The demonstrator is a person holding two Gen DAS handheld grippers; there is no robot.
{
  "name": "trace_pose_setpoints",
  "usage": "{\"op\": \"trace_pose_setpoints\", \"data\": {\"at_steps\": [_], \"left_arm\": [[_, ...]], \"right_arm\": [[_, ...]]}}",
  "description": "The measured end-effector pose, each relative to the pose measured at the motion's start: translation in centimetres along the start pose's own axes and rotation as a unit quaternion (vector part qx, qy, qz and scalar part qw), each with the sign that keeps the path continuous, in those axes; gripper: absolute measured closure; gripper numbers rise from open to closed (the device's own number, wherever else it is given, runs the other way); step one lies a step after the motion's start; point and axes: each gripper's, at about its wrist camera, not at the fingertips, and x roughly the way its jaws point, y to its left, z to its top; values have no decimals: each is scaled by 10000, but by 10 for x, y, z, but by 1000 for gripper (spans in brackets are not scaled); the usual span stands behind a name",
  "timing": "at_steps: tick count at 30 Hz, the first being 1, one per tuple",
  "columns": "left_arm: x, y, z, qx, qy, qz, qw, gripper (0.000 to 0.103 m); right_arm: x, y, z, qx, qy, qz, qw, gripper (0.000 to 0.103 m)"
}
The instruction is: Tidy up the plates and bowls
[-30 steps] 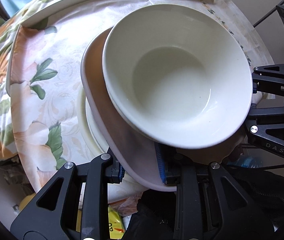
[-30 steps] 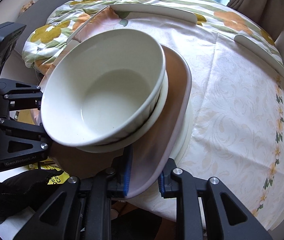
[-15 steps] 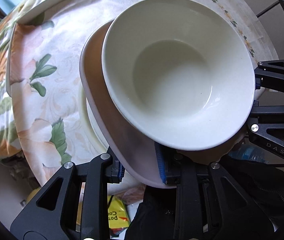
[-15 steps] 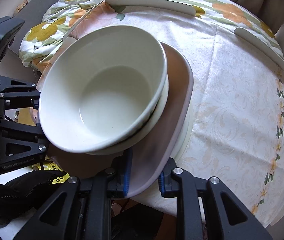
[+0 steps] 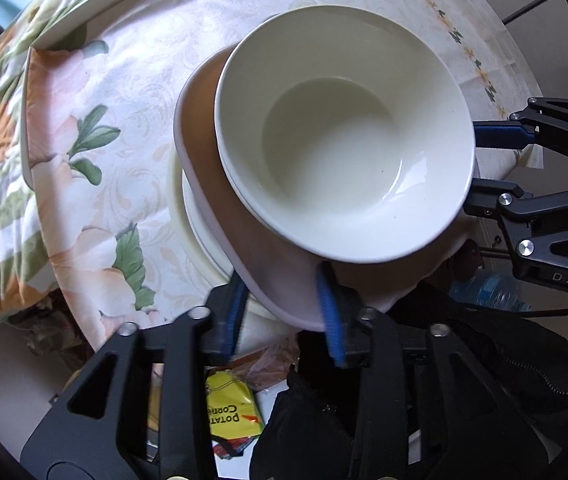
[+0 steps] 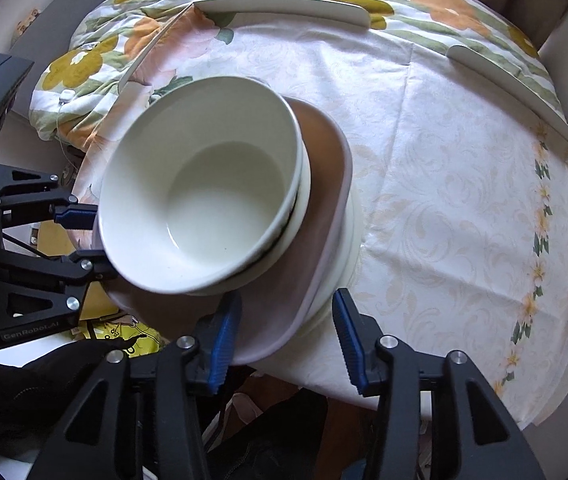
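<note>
Since both claws, left (image 5: 284, 308) and right (image 6: 286, 334), have just been opening off the pinkish-brown ceramic plate (image 5: 204, 160), which still sits between the pads, that stack overhanging the worktop's (image 6: 444, 200) near edge could tip, white bowl (image 6: 204, 184) included.

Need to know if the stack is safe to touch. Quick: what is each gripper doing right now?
Left gripper: jaws just opened, straddling the pink plate rim, not pressing it.
Right gripper: same, just opened off that plate.

A pale tablecloth (image 6: 464, 184) with a flower border is lying ahead of the claws, spreading over a round table. Beyond it, farther from the claws, a floral bedspread (image 6: 96, 56) in orange and green is bunching up. Below the left claw a yellow snack packet (image 5: 232, 412) is lying, and a clear water bottle (image 5: 484, 290) is showing off to its right.
</note>
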Motion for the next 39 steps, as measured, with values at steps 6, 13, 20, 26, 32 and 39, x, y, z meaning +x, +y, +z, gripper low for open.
{"op": "trace_pose_setpoints", "data": {"at_steps": [6,13,20,26,32,39], "left_arm": [[-28,-1,-11,-189,-405,46,9990,25],[-66,-28,-47,-687,-1024,199,9922,25],[-155,-93,-101,-911,-2639,596,9584,25],[-225,-143,-155,-1191,-4084,941,9001,8],[-257,-176,-193,-1282,-4820,1537,8530,0],[-262,-193,-207,-1245,-4956,1700,8426,0]], "right_arm": [[-26,1,-10,131,-288,113,9994,60],[-61,7,-43,10,-844,119,9964,60],[-153,10,-108,156,-2072,-64,9782,60],[-224,15,-160,392,-3121,-676,9468,21],[-261,15,-193,813,-3866,-1078,9123,5],[-271,15,-214,1023,-4164,-1285,8942,3]]}}
